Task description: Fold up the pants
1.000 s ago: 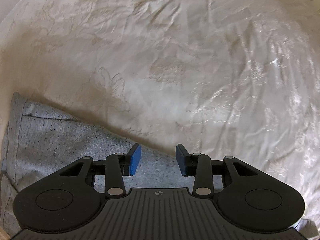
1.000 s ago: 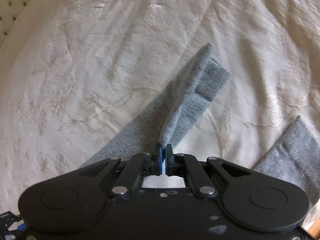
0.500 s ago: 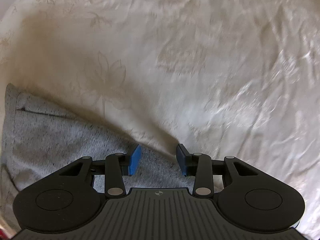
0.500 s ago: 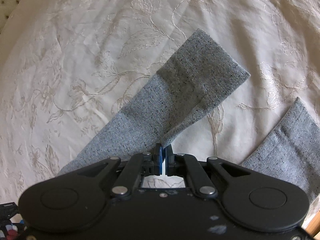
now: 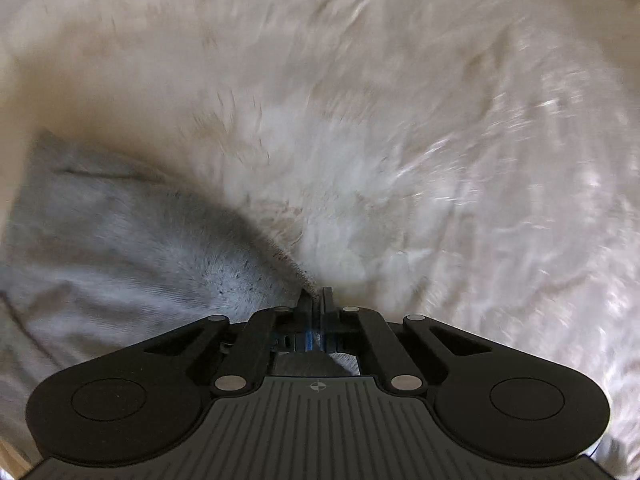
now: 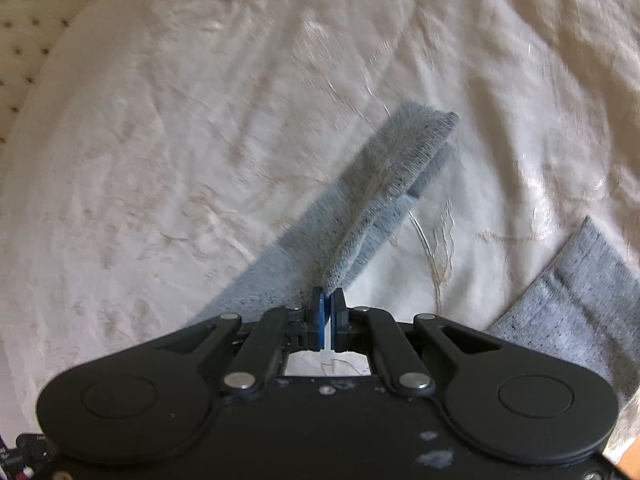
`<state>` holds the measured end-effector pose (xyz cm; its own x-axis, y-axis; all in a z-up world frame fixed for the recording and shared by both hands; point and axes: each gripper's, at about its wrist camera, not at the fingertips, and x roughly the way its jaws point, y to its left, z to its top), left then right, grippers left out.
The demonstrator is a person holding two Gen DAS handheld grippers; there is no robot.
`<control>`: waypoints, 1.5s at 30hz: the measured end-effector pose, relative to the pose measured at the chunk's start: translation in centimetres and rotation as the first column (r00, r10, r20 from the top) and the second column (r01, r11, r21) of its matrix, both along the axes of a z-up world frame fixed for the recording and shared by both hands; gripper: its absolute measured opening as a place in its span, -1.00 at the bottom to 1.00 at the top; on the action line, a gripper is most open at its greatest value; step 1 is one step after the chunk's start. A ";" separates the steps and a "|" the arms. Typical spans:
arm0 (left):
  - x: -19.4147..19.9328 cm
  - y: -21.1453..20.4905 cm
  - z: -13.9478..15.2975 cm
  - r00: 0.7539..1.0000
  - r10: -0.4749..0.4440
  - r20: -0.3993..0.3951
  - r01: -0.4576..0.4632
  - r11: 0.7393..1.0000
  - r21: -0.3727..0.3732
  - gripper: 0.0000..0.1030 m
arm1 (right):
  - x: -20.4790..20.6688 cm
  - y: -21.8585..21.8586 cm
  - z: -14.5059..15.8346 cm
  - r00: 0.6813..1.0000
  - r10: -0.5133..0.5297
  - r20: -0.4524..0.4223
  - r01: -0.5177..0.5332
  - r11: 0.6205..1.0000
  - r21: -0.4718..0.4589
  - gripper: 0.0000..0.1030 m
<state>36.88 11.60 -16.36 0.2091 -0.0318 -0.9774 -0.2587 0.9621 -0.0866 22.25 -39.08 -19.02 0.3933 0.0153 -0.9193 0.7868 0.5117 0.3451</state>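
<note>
Your left claw [image 5: 316, 300] pinches edge of grey pants [image 5: 132, 240] lying on cream bedspread [image 5: 400, 120]; your right claw [image 6: 327, 302] pinches lifted leg cuff [image 6: 400, 168]. Both corners gripped: next, carry leg across onto other leg [image 6: 572, 300], edges aligned

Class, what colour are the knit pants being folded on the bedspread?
Speckled heather grey pants; clearest in the right wrist view.
</note>
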 end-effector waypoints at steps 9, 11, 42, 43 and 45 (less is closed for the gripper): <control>-9.9 0.9 9.4 0.977 -0.048 0.210 0.054 0.998 -0.023 -0.95 | -5.4 0.6 4.7 0.996 0.014 0.090 -0.010 0.999 -0.038 -0.93; -13.1 1.1 9.7 0.974 -0.064 0.217 0.067 0.998 -0.007 -0.94 | -7.3 0.8 5.0 0.997 0.008 0.082 -0.005 0.999 -0.038 -0.93; -22.3 2.1 2.0 0.989 -0.073 0.127 0.072 0.997 0.013 -0.94 | -20.2 0.1 -2.2 0.965 -0.240 0.105 0.242 0.970 -0.007 -0.09; -22.4 2.1 2.0 0.989 -0.068 0.133 0.066 0.998 0.023 -0.94 | -19.9 -0.5 -2.7 0.965 -0.241 0.101 0.243 0.970 -0.004 -0.09; -22.4 1.8 1.9 0.989 -0.070 0.133 0.066 0.997 0.039 -0.94 | -19.3 -1.7 -3.8 0.960 -0.263 0.094 0.261 0.965 0.028 -0.28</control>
<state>14.47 13.41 -14.43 0.3365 -0.0168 -0.9415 -0.1808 0.9801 -0.0822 2.91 -40.80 -22.84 0.4719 -0.0865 -0.8774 0.8553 0.2864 0.4318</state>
